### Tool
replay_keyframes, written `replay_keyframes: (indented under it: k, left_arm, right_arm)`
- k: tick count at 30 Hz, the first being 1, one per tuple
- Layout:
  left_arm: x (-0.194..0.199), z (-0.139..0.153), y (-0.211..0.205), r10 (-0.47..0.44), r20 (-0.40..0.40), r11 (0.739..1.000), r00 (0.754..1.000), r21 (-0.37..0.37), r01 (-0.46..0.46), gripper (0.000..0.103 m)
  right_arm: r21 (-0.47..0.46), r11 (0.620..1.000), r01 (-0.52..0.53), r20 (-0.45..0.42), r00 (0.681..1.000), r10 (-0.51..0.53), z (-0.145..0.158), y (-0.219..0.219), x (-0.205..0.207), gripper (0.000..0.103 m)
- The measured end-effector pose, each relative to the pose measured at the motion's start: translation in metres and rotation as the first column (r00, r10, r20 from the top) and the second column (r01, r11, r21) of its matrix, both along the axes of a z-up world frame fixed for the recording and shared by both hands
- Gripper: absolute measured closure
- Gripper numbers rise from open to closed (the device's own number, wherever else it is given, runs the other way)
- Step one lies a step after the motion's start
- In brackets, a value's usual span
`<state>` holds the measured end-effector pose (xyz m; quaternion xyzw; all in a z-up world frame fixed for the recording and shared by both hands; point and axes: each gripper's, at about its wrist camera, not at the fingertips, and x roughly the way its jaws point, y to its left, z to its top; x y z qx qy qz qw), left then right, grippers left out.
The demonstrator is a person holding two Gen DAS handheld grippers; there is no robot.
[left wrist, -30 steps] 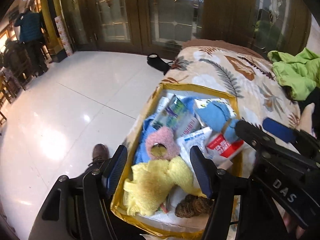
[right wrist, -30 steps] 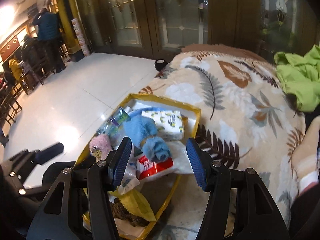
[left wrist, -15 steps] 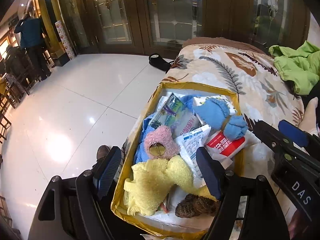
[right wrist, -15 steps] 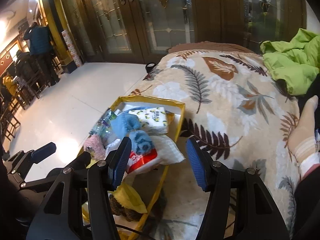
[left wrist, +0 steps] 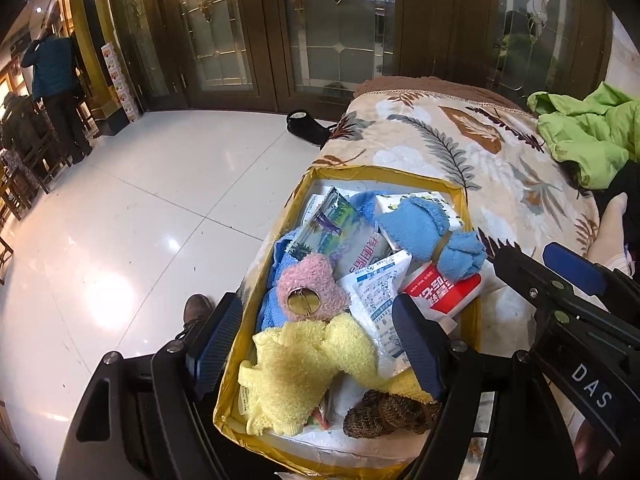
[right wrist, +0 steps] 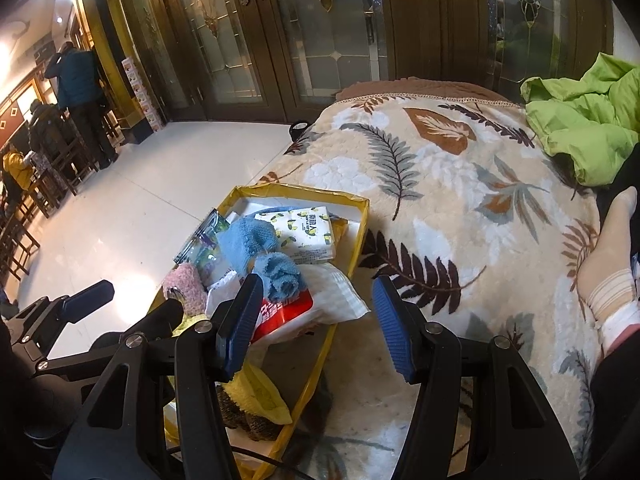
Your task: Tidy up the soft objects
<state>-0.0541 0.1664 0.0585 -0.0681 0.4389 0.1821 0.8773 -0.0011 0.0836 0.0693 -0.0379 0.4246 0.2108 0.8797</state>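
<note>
- Because the soft objects are jumbled in the yellow box [left wrist: 464, 200] at the bed's [right wrist: 460, 208] edge, we hold the left gripper [left wrist: 320, 344] spread, jaws just widened, above the yellow towel [left wrist: 304, 364].
- We keep the right gripper [right wrist: 316, 324] apart and empty over the box's bedside rim.

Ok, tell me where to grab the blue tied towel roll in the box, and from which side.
Grip the blue towel roll at its narrow waist, where the band cinches it, coming from above. It lies on top of the packets in the yellow box, so nothing covers it, and the waist looks the slimmest, firmest part. The right gripper, open and empty, seems nearest.
</note>
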Motion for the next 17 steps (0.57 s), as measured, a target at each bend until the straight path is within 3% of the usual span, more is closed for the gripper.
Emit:
replay_keyframes:
  k: [17]
  left_arm:
    - [-0.006, 0.010, -0.002, -0.026, 0.052, 0.999, 0.998, 0.024, 0.024, 0.023]
  right_arm:
    - [0.016, 1.000, 0.006, -0.003, 1.000, -0.006, 0.003, -0.004, 0.001, 0.045]
